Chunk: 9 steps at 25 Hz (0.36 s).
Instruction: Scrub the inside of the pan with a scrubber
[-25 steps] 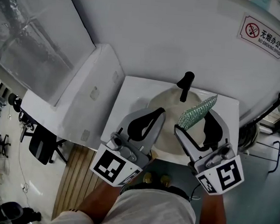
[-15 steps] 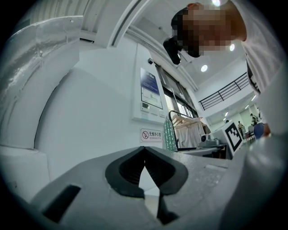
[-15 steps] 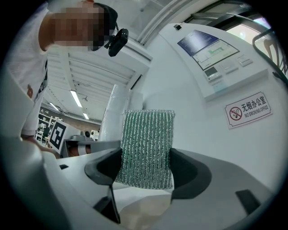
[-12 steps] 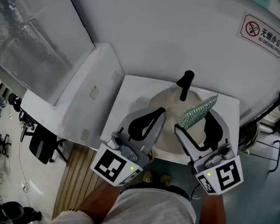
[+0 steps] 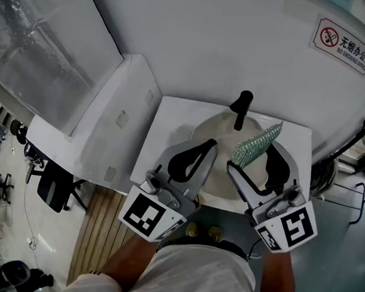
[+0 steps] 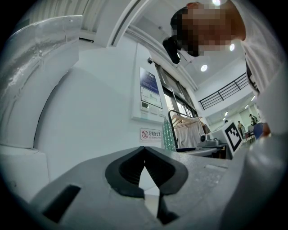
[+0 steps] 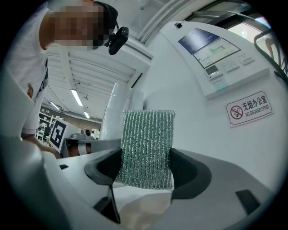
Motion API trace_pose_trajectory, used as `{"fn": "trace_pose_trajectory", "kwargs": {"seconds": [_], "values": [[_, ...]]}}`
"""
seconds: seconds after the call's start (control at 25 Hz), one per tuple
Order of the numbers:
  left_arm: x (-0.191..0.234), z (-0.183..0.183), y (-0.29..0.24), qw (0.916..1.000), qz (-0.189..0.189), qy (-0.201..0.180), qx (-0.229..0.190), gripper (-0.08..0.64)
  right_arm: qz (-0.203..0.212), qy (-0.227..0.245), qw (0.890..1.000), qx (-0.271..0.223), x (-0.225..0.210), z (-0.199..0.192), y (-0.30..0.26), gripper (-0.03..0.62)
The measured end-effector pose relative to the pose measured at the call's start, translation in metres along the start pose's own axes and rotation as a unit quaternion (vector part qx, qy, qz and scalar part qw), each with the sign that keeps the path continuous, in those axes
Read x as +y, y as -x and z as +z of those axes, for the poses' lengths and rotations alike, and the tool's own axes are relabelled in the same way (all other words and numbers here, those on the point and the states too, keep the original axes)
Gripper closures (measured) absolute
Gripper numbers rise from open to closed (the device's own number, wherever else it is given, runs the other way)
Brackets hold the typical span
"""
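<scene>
No pan shows in any view. In the head view my right gripper [image 5: 251,157] is shut on a green mesh scrubber [image 5: 258,144], which sticks up out of the jaws above the right side of the white basin [image 5: 216,131]. The right gripper view shows the scrubber [image 7: 148,143] upright and clamped between the dark pads of that gripper [image 7: 146,167]. My left gripper [image 5: 208,145] hangs over the basin's left side, shut with nothing in it. In the left gripper view its [image 6: 144,151] jaw tips meet.
A black faucet [image 5: 240,109] stands at the back of the white sink counter [image 5: 166,130]. A no-smoking sign [image 5: 343,47] hangs on the white wall. A white slanted cabinet [image 5: 112,122] adjoins the sink on the left, with wooden flooring [image 5: 99,230] below.
</scene>
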<state>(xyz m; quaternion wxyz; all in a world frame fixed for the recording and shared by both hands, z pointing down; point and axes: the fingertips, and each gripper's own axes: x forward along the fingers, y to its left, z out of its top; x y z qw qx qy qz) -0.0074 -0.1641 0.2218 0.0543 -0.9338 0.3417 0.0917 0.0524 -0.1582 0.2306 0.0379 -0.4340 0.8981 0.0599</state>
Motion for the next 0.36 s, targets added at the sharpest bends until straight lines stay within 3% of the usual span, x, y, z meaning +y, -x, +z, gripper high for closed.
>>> {"fn": "trace_pose_trajectory", "kwargs": {"seconds": [0.36], "values": [[-0.0004, 0.0040, -0.0007, 0.9999, 0.000, -0.004, -0.010, 0.545, 0.001, 0.000, 1.000, 0.003, 0.0003, 0.0005, -0.0001, 0.253]]}}
